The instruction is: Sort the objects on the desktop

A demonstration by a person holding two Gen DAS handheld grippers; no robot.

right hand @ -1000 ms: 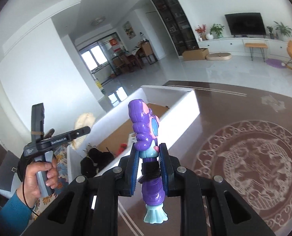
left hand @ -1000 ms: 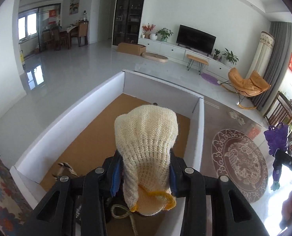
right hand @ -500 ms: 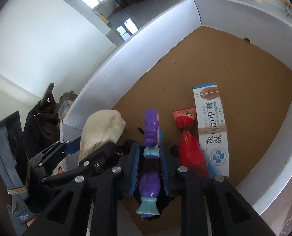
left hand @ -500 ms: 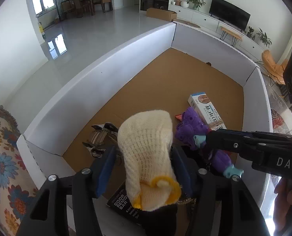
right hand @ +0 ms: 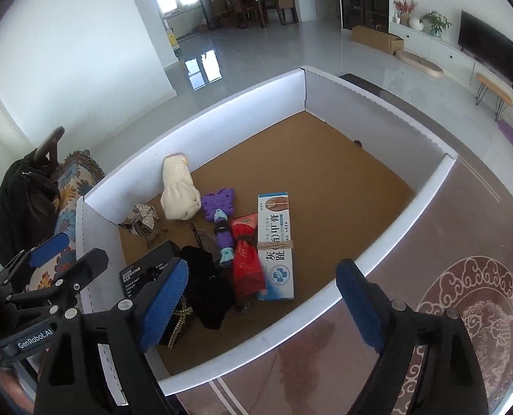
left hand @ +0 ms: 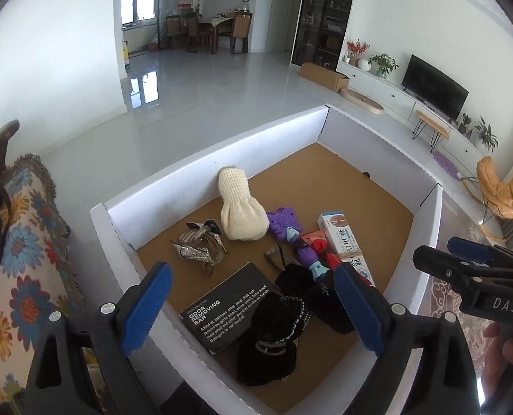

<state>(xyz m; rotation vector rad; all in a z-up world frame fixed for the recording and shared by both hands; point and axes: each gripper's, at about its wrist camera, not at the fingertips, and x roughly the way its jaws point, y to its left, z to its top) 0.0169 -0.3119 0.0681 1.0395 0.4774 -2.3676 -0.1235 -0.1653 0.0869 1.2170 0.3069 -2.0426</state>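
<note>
Jaws opening on both the left hand-held gripper (left hand: 251,306) and right hand-held gripper (right hand: 261,302), nothing between them; cream knitted glove (left hand: 240,209) and purple toy figure (right hand: 221,219) lie in white-walled cardboard box (right hand: 242,98).

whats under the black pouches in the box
The black pouches lie partly over the black soap box and the purple doll's feet on the box's cardboard floor. Anything else beneath them is covered.
</note>
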